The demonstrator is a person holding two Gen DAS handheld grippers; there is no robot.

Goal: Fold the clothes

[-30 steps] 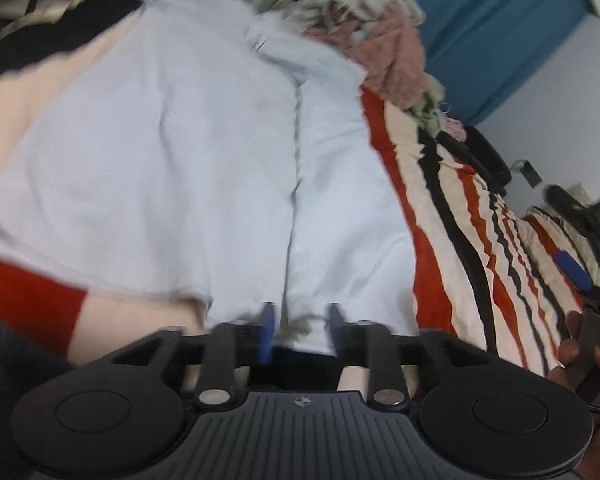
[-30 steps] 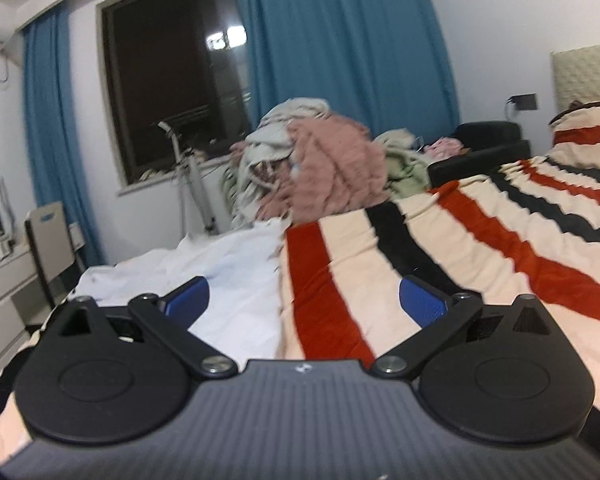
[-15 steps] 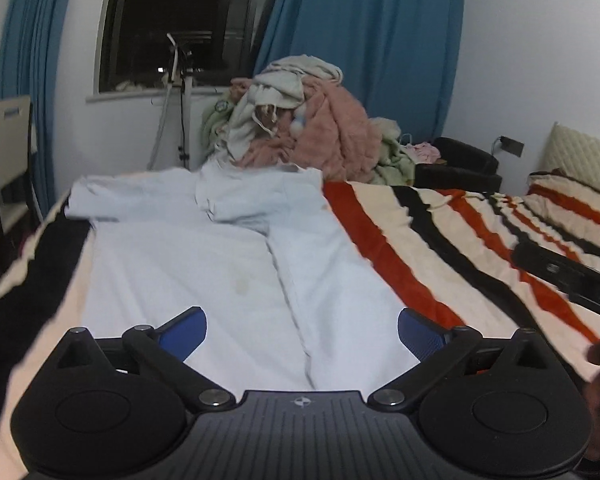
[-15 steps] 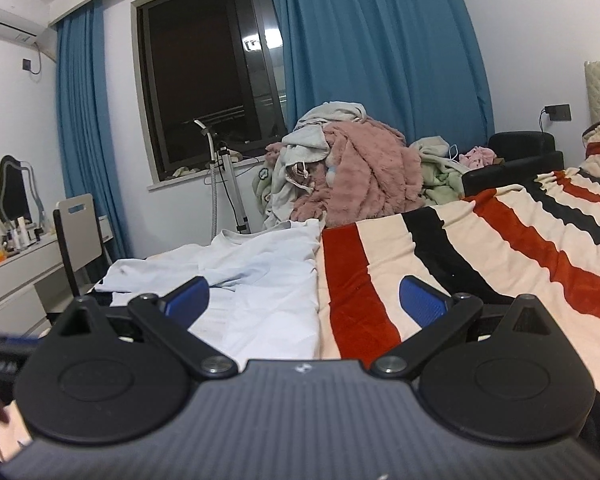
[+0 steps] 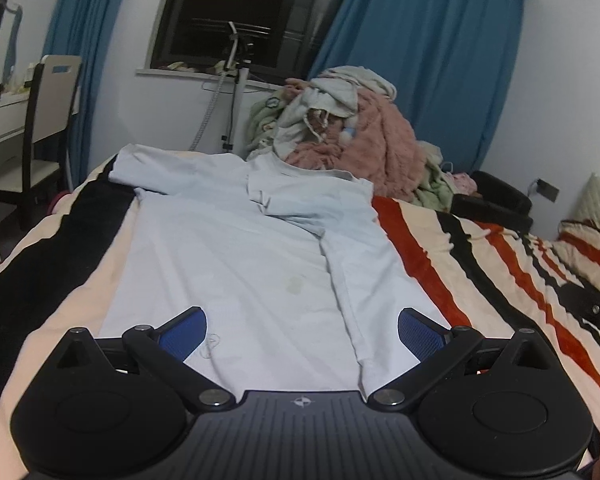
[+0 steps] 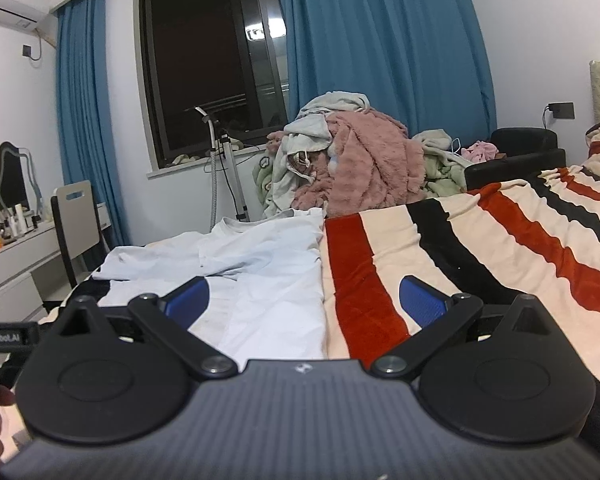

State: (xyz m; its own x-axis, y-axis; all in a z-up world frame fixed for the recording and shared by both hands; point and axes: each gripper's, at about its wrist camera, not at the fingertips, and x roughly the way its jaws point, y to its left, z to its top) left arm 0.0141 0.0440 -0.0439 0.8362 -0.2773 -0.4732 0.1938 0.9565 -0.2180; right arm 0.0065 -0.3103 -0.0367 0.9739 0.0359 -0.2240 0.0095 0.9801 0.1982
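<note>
A pale blue T-shirt (image 5: 236,256) lies flat on the striped bedspread (image 5: 480,264), its right side and right sleeve folded inward along a lengthwise crease. Its left sleeve spreads out toward the far left corner of the bed. My left gripper (image 5: 302,334) hovers over the shirt's near hem, open, with nothing between its blue pads (image 5: 184,334). In the right wrist view the same T-shirt (image 6: 276,268) lies left of centre. My right gripper (image 6: 304,304) is open above the shirt's right edge and the red stripe, holding nothing.
A heap of unfolded clothes (image 5: 348,136) with a pink fleece sits at the far end of the bed. A chair (image 5: 48,120) and white desk stand at the left. A black seat (image 6: 520,152) is at the right, a garment steamer pole (image 6: 228,176) near the window.
My left gripper was shut near the shirt's hem a second ago; it has opened, let go and lifted back to a level view. My right gripper stayed open and shifted slightly.
</note>
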